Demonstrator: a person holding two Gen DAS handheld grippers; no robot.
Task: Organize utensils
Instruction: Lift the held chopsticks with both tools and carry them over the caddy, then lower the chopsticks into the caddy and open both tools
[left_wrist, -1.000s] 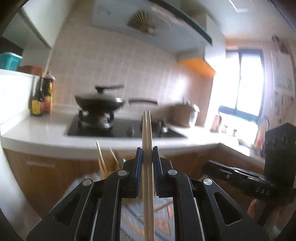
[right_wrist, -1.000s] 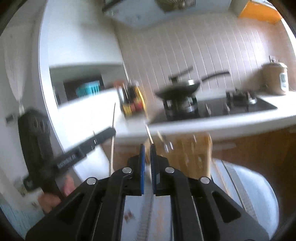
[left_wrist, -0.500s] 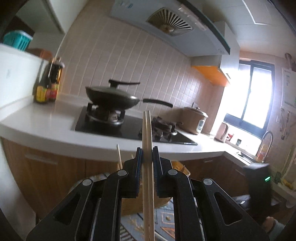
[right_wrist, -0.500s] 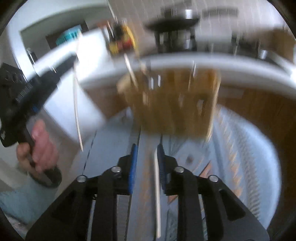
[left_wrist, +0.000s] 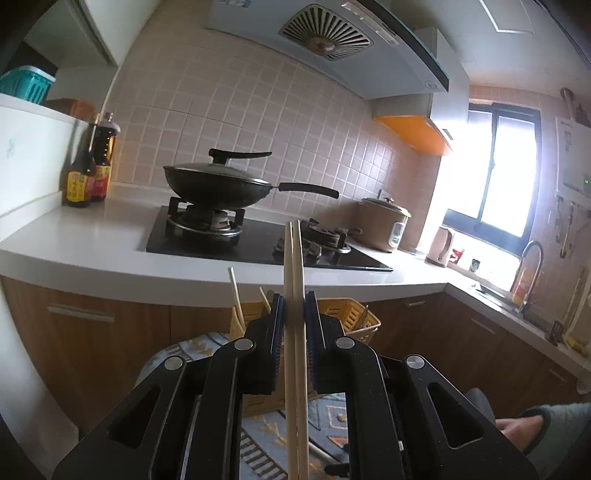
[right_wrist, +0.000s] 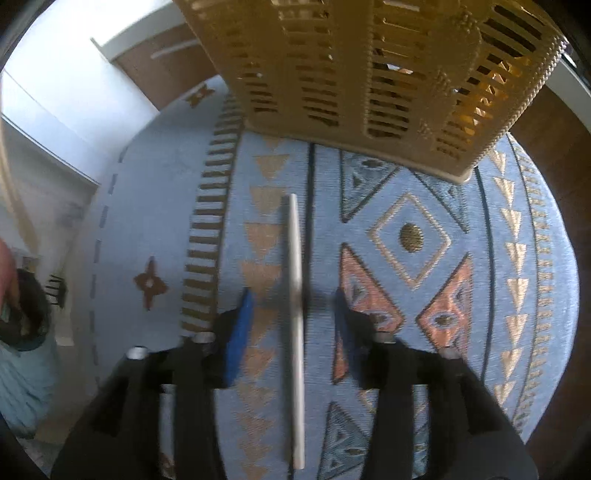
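My left gripper (left_wrist: 294, 306) is shut on a pair of pale wooden chopsticks (left_wrist: 295, 350) that stand upright between its blue pads. Behind it a yellow slotted utensil basket (left_wrist: 354, 314) holds other chopsticks (left_wrist: 236, 299). My right gripper (right_wrist: 293, 295) is open and points down at the patterned cloth. A single white chopstick (right_wrist: 295, 314) lies on the cloth between its fingers, lengthwise. The yellow basket (right_wrist: 369, 74) stands just beyond the chopstick's far end.
The round table has a blue patterned cloth (right_wrist: 406, 236). Beyond it runs a white counter (left_wrist: 92, 236) with a gas hob, a black wok (left_wrist: 218, 184), sauce bottles (left_wrist: 86, 173) and a rice cooker (left_wrist: 384, 229). Wooden cabinets (left_wrist: 92, 332) stand below.
My right gripper has tilted down from the kitchen to the table and opened wide around the white chopstick. My left gripper has kept its hold and swung slightly left.
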